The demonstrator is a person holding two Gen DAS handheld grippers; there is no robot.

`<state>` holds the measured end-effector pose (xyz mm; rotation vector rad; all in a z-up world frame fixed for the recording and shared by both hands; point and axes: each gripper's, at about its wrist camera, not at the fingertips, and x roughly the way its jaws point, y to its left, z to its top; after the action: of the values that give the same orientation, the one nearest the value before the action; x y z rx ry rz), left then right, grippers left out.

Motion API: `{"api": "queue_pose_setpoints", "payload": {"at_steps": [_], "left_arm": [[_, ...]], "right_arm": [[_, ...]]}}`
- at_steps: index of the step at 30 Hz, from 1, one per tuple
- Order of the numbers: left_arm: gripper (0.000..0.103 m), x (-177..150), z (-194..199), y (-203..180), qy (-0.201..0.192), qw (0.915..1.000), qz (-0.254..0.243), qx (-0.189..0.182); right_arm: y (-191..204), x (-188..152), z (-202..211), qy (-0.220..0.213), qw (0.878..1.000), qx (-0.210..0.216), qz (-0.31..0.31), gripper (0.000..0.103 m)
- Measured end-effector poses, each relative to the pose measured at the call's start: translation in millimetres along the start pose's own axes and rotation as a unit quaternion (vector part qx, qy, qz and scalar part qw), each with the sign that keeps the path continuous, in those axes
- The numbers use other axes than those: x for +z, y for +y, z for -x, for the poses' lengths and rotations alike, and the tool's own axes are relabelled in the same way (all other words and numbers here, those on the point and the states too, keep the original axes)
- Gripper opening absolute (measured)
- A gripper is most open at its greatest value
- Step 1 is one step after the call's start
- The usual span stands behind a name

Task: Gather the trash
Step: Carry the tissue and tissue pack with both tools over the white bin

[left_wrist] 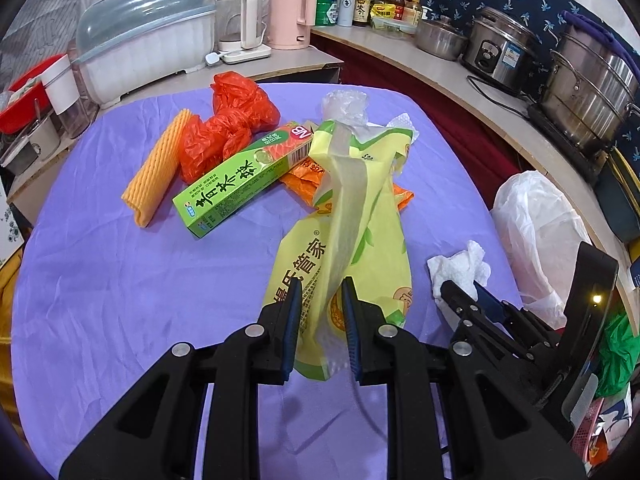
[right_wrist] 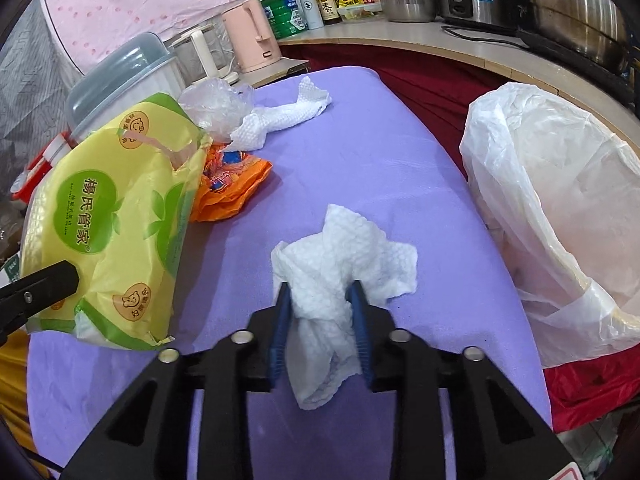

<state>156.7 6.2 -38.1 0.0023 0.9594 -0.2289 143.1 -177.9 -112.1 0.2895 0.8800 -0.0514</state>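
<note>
My left gripper [left_wrist: 320,292] is shut on a yellow-green tissue package [left_wrist: 360,216] and holds it above the purple table; the package also shows in the right wrist view [right_wrist: 120,220]. My right gripper [right_wrist: 320,292] is shut on a crumpled white paper towel [right_wrist: 344,256], which the left wrist view shows too [left_wrist: 460,268]. On the table lie a green box [left_wrist: 240,184], a red plastic bag [left_wrist: 232,128], a yellow foam sleeve [left_wrist: 156,168], an orange wrapper [right_wrist: 228,188], a clear plastic bag [right_wrist: 216,104] and another white paper towel [right_wrist: 280,116].
A bin lined with a white plastic bag [right_wrist: 560,208] stands right of the purple table [right_wrist: 380,152]. Behind it a wooden counter [left_wrist: 460,76] holds pots, a rice cooker, bottles and kettles. A covered dish rack [left_wrist: 148,48] stands at the far left.
</note>
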Motion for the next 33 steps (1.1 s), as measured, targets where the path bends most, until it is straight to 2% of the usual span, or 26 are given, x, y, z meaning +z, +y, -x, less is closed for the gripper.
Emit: {"api": "queue_pose_setpoints", "payload": {"at_steps": [3,10,16,20,24,29,31,32,33], "left_arm": [[0.019,1,1,-3,0.0,1.0,-0.001,-0.003],[0.018,4,14,-19,-0.012,0.9997,-0.016,-0.013],[0.017,13,30,-48,-0.032,0.9982,-0.041,-0.028],[0.012,20,40,-76,-0.044,0.996,-0.064,-0.045],[0.009,24,46,-101,-0.055,0.9934,-0.084,-0.055],[0.008,22,39,-102,-0.042,0.9947,-0.077,-0.055],[0.009,16,33,-98,-0.031,0.9951,-0.075,-0.057],[0.013,12,31,-96,-0.027,0.9953,-0.076,-0.054],[0.021,8,27,-94,-0.021,0.996,-0.074,-0.046]], "right_arm": [[-1,1,6,-0.005,1.0,0.001,0.002,0.012],[-11,15,43,-0.051,0.999,0.005,-0.009,0.011],[-36,32,81,-0.094,0.995,-0.003,-0.028,0.011],[-58,39,101,-0.116,0.992,-0.015,-0.042,0.011],[-80,40,112,-0.124,0.99,-0.028,-0.058,0.011],[-97,33,116,-0.123,0.989,-0.036,-0.07,0.011],[-101,30,115,-0.121,0.989,-0.036,-0.074,0.011],[-102,28,115,-0.12,0.989,-0.036,-0.075,0.011],[-103,28,115,-0.12,0.989,-0.036,-0.075,0.011]]}}
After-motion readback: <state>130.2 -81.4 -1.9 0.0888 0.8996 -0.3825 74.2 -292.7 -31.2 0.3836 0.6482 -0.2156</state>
